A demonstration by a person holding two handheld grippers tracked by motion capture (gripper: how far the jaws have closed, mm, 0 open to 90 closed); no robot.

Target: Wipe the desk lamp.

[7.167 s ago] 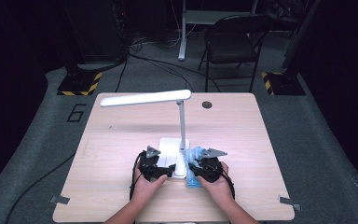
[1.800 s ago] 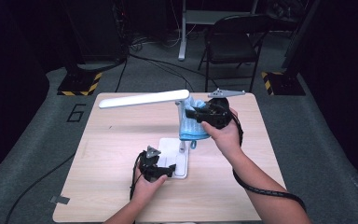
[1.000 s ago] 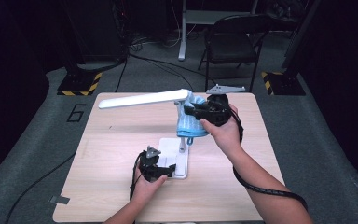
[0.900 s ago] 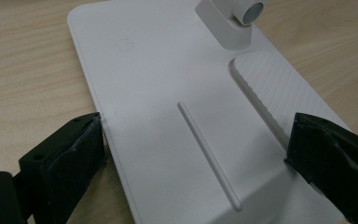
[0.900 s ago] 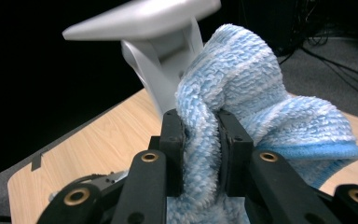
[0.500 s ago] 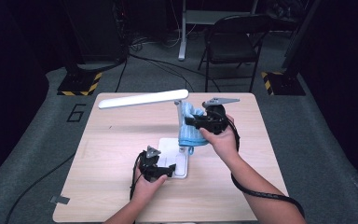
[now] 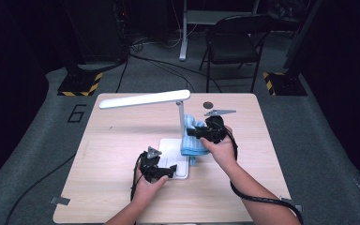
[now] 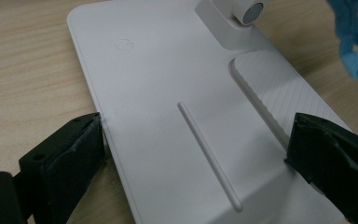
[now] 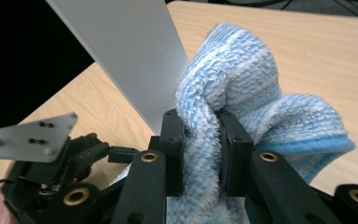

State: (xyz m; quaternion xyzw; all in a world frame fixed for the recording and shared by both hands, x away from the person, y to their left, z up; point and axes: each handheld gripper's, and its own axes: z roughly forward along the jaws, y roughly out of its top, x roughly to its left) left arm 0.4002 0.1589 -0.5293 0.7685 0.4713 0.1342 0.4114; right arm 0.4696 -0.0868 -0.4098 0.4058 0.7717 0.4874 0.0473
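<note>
We see a wooden table [image 7: 122, 140] with a white lamp [image 7: 143, 99] standing near its middle, and we place everything else by that lamp. Its long flat head reaches out to the left from the top of a thin post [image 7: 181, 119], and its flat base [image 7: 176, 157] lies on the table at the post's foot. Right beside the post, on its right, hangs a blue cloth [image 7: 192, 140], bunched and folded, with its lower end down over the right part of the base. Our right gripper [image 7: 200, 133] is clamped on that cloth: in the right gripper view the two black jaws press the towelling [image 9: 242, 107] between them, with the pale lamp post just behind. Our left gripper [image 7: 161, 169] sits at the near edge of the base. In the left gripper view its jaws stand wide apart, one at each side edge of the base [image 8: 168, 93], the left one touching the edge, and a corner of the cloth [image 8: 356, 42] dangles at the far right.
</note>
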